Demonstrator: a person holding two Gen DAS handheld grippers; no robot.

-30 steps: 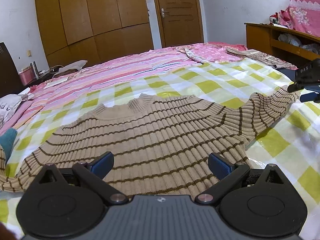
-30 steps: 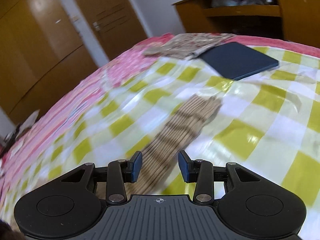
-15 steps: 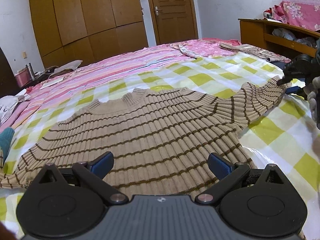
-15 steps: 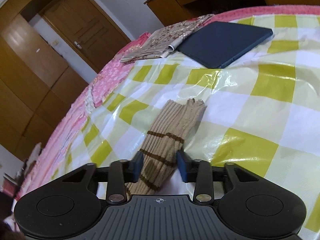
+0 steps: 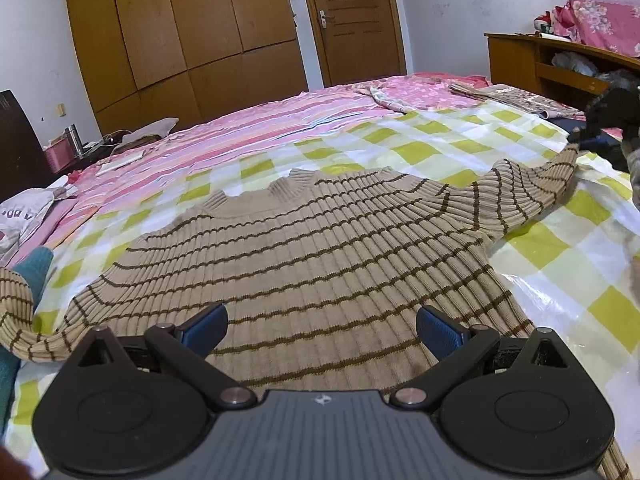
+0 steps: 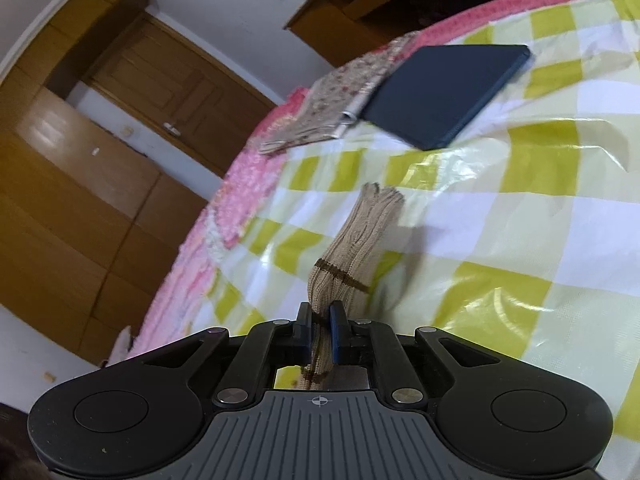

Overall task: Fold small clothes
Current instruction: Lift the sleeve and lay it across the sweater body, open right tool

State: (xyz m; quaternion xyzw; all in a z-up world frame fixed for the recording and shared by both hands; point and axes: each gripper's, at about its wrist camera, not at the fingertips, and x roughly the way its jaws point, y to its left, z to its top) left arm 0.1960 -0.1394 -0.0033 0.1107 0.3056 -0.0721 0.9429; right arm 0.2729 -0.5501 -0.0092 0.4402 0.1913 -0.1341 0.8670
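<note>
Since a second ago, the right gripper (image 6: pixel 320 322) has rolled over and its jaws have just been closing, and now they pinch the sleeve (image 6: pixel 352 256) tight between the blue pads. Before, the sleeve only lay between open jaws.

On the big bed lies a yellow and white checked sheet (image 5: pixel 452 148). On top of it, the striped sweater (image 5: pixel 320 248) is spread flat with its neck pointing away. Its body lies right in front of the left gripper (image 5: pixel 320 326). That gripper's jaws stand wide and hold nothing, hovering near the hem.

The sleeve held by the right gripper stretches out to the far right, close to a dark blue book (image 6: pixel 444 96). The cuff end sticks out past the pads and is a bit bunched.

The next job looks like folding this sleeve across the body. To do it well, the right gripper should lift just a little, so the sleeve does not drag the whole sweater along. It should carry the cuff straight over the chest and lay it flat. The left gripper could press the body down to keep it from sliding on the shiny sheet.
</note>
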